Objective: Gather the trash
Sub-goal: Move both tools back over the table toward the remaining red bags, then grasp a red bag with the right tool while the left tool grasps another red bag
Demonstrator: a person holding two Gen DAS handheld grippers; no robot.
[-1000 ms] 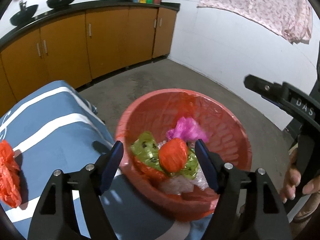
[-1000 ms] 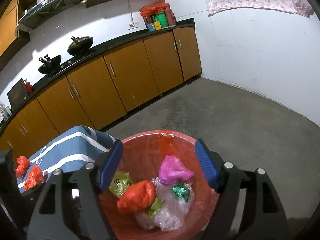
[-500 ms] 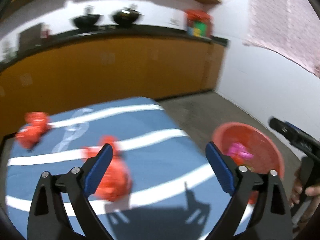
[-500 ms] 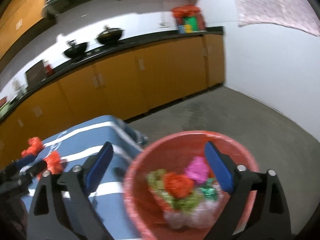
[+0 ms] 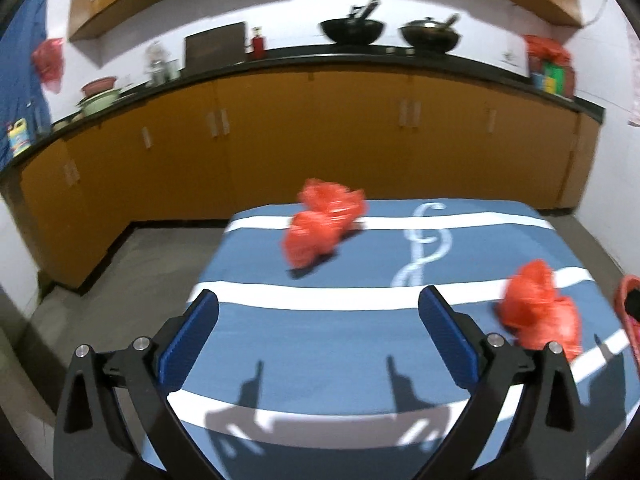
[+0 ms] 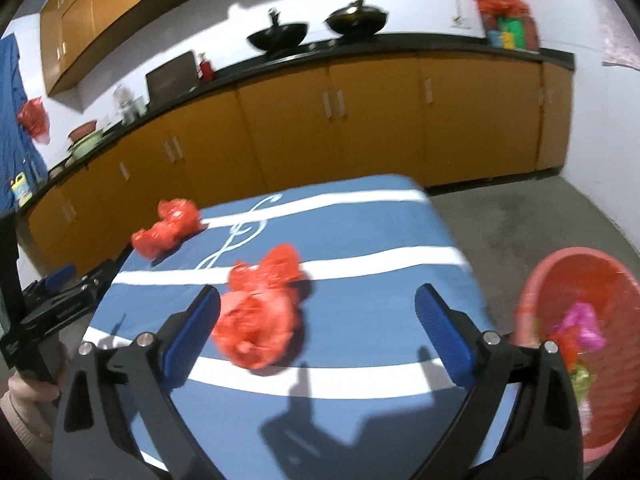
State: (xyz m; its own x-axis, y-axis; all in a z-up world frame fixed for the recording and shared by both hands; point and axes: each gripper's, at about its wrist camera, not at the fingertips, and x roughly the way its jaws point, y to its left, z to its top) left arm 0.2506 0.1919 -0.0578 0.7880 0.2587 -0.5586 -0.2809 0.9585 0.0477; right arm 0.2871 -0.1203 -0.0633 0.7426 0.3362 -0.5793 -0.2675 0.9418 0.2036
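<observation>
**Inspector:** Right gripper [image 6: 316, 320] stands with its jaws spread wide and nothing between the pads; the near red bag [image 6: 260, 312] lies just ahead of it, toward its left finger, on the blue striped cloth [image 6: 360, 240]. Left gripper [image 5: 318, 328] is likewise spread and empty over bare cloth.

**Supervisor:** Remaining trash?

**Inspector:** Far red bag [image 5: 324, 224] lies well ahead of the left gripper. The red basin [image 6: 580, 320], already holding wrappers, sits off the right gripper's right side, beyond the table edge.

**Supervisor:** Risks?

**Inspector:** In my judgement, the off-centre bag could be nudged aside by the left finger when closing. Crumpled film may slip from a shallow pinch. Both views are blurred, so alignment is uncertain.
</observation>
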